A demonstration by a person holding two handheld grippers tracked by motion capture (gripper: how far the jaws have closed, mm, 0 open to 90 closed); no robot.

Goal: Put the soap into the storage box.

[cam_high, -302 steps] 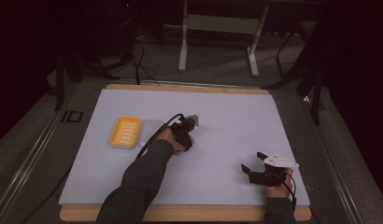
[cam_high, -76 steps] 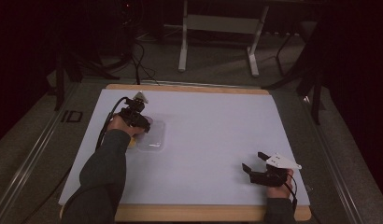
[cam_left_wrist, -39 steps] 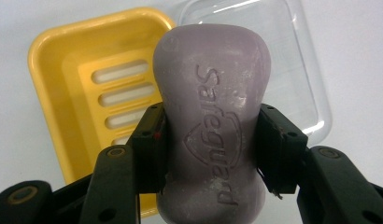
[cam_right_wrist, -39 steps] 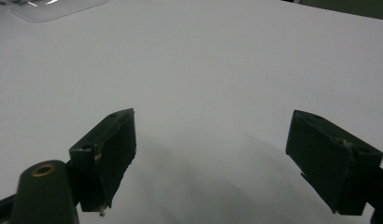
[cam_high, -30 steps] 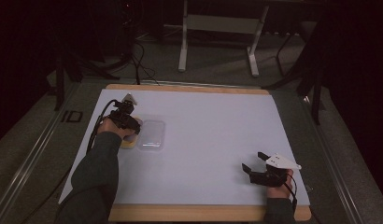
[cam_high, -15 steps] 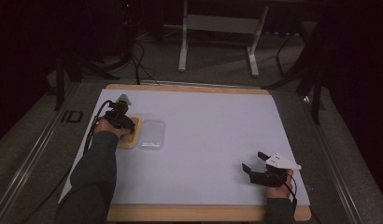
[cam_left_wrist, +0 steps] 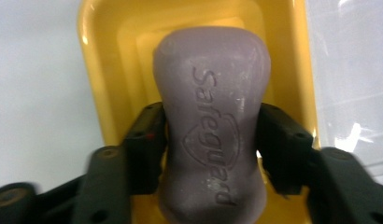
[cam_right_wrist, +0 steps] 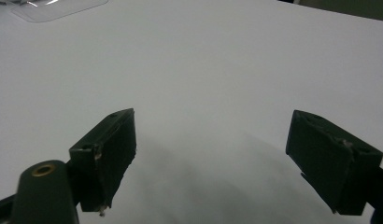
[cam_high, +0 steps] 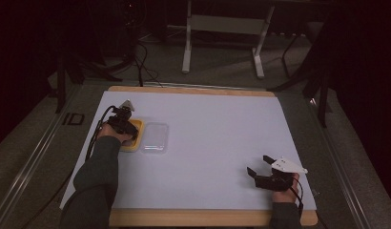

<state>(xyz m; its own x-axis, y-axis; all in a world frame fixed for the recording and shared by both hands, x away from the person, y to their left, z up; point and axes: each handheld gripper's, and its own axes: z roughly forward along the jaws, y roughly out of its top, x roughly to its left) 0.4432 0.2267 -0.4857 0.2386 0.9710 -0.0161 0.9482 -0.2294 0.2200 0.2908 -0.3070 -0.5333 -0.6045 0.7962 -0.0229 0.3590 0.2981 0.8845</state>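
Between the left gripper's [cam_left_wrist: 210,154] just-opening jaws, the purple soap bar [cam_left_wrist: 211,116] lay in the yellow dish [cam_left_wrist: 101,74], its long axis running along them, pads apparently parting from its waist, while the right gripper [cam_high: 260,167] rested open, well apart.

One bar of soap [cam_left_wrist: 212,126], mauve, with a brand name pressed into its top. One yellow soap dish [cam_left_wrist: 105,60] under it. One clear plastic lid [cam_high: 154,137], lying just beside the dish on the counter [cam_high: 217,129]. One white sheet covers that one wooden-edged counter. Two hand-held claws: the left claw [cam_high: 128,129] over the dish, the right claw [cam_high: 259,164] near the counter's near right corner. Each has two black jaws, four in all. Two forearms come in from the bottom edge. One metal frame stands on the floor beyond the counter.
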